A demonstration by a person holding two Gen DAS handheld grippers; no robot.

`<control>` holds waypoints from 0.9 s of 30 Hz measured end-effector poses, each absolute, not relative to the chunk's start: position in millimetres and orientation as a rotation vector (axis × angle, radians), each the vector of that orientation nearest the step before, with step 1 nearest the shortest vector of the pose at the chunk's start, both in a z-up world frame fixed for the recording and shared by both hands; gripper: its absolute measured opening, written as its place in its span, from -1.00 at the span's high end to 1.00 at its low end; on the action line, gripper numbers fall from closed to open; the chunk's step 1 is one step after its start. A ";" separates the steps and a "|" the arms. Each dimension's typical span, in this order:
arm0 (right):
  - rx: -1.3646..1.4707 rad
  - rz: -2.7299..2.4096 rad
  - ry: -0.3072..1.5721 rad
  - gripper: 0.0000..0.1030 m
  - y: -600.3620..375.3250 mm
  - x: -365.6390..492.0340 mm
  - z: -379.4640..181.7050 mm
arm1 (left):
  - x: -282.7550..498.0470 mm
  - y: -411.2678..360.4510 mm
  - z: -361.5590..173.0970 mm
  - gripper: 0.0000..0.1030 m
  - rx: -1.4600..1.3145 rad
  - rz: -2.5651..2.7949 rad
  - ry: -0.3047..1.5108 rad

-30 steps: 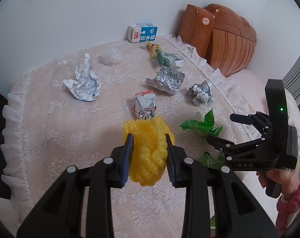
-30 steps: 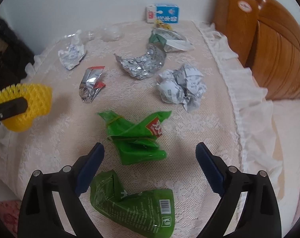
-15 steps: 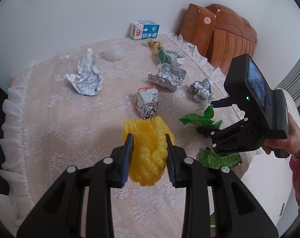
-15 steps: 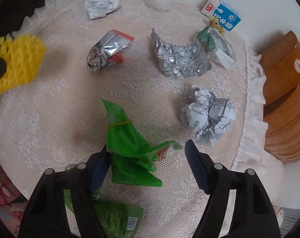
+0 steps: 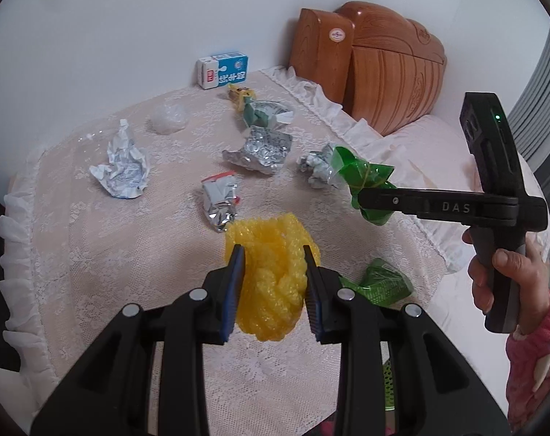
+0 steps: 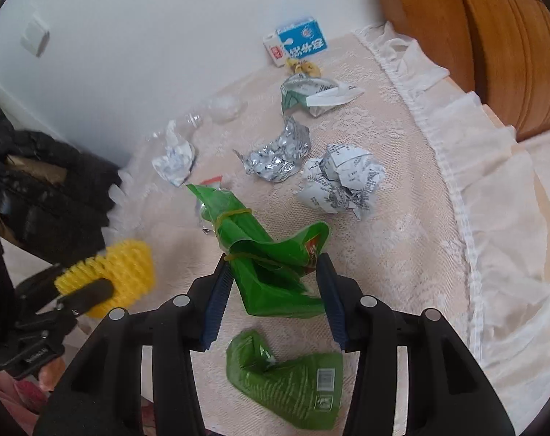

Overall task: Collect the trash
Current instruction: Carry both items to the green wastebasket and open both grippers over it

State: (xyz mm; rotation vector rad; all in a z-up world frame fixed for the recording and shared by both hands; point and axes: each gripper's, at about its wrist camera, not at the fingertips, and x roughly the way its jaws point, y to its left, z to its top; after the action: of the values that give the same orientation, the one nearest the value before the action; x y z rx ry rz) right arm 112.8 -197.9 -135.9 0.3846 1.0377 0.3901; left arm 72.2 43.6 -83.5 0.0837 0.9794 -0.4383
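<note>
My left gripper (image 5: 274,283) is shut on a yellow foam net (image 5: 271,269) and holds it above the lace-covered table (image 5: 93,239). My right gripper (image 6: 275,290) is shut on a crumpled green wrapper (image 6: 264,254) bound with rubber bands, lifted off the table; it also shows in the left wrist view (image 5: 362,178). A second green wrapper (image 6: 293,378) lies flat below it. Silver foil (image 6: 278,156), a crumpled paper ball (image 6: 340,178), a silver-red packet (image 5: 220,200) and a white paper scrap (image 5: 122,167) lie on the table.
A blue-white carton (image 5: 224,71) stands at the table's back by the wall. A green-white wrapper (image 6: 311,94) and clear plastic (image 5: 167,121) lie nearby. A wooden headboard (image 5: 369,69) stands back right. A black jacket (image 6: 38,196) is at the left.
My right gripper closed on the green wrapper and lifted it off the table. My left gripper keeps holding the yellow foam net in about the same place.
</note>
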 end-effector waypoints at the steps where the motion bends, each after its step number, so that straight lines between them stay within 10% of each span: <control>1: 0.417 0.383 1.017 0.07 -204.9 104.9 -132.5 | 68.8 37.0 -81.6 0.41 0.089 -0.457 0.978; 11: 0.493 0.089 0.925 0.06 -282.5 -73.8 -110.1 | 1.2 -65.6 -86.2 0.41 0.200 -0.745 1.005; 21: 0.656 -0.297 1.122 0.00 -336.5 -183.2 -202.8 | -79.5 -165.5 -112.7 0.41 0.347 -0.942 1.051; 27: 0.696 -0.375 1.171 -0.79 -350.8 -213.0 -229.4 | -105.4 -194.7 -121.4 0.41 0.397 -0.988 1.057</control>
State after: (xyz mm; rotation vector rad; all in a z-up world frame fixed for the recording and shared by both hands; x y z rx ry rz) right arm -213.0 -350.8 -229.4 0.6959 1.1712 -0.3750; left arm -105.4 -194.7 -121.4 0.3975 1.0565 -0.9883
